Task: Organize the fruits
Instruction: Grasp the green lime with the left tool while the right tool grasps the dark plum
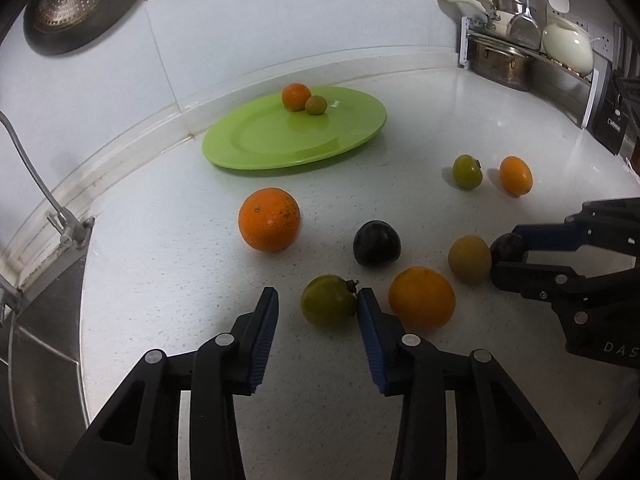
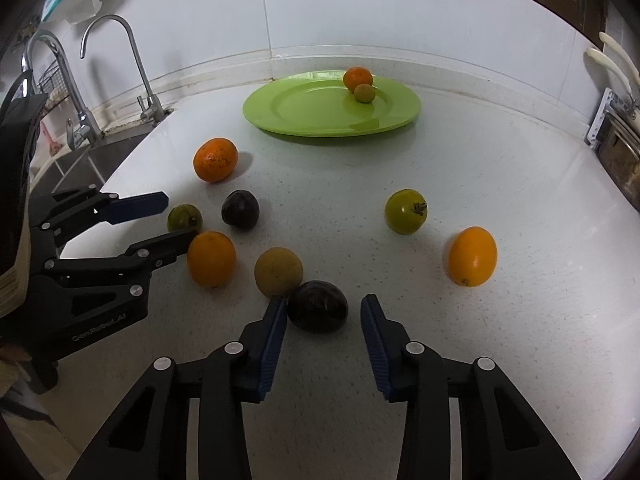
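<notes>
A green plate point(image 1: 260, 140) at the back of the white counter holds a small orange point(image 1: 296, 97) and a small brownish fruit point(image 1: 316, 105). Several fruits lie loose in front of it. My left gripper point(image 1: 318, 308) straddles a green fruit point(image 1: 328, 300). Its right pad touches the fruit and a gap shows at the left pad, so it is open. My right gripper point(image 2: 324, 312) straddles a dark plum point(image 2: 318, 306). The left pad touches it, with a gap at the right pad, so it is open too.
Loose on the counter are a big orange point(image 1: 269, 219), a second dark plum point(image 1: 376, 243), an orange point(image 1: 422, 298), a yellowish fruit point(image 1: 469, 259), another green fruit point(image 1: 467, 172) and an orange point(image 1: 516, 175). A sink with taps point(image 2: 136, 60) lies left; a pot rack point(image 1: 520, 52) stands back right.
</notes>
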`<action>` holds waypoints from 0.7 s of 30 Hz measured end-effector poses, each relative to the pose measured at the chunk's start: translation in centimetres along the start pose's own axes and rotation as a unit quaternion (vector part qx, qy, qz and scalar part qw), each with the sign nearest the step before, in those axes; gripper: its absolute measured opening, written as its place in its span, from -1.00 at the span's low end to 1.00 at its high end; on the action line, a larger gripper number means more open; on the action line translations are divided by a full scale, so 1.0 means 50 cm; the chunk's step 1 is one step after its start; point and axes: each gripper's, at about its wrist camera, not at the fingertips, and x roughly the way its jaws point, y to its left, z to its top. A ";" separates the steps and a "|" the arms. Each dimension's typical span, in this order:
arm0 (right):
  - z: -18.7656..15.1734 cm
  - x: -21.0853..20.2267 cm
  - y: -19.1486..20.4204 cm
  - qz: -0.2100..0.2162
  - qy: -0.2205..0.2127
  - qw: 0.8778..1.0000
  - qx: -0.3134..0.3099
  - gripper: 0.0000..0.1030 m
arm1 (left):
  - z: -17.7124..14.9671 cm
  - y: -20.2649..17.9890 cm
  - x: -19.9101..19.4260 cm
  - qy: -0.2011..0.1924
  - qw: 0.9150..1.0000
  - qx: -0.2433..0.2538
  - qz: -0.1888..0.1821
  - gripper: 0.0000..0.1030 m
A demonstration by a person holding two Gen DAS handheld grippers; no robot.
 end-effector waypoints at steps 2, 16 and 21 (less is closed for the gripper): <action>0.001 0.002 -0.001 0.006 0.002 1.000 0.003 -0.34 | 0.001 0.000 0.001 0.001 1.000 -0.001 -0.004 -0.39; -0.002 -0.019 -0.001 0.012 -0.013 1.000 0.005 -0.37 | 0.005 -0.005 -0.037 -0.011 1.000 -0.017 0.001 -0.45; 0.004 -0.038 -0.002 0.013 -0.027 1.000 0.003 -0.37 | 0.009 -0.007 -0.061 -0.021 0.999 -0.024 0.006 -0.45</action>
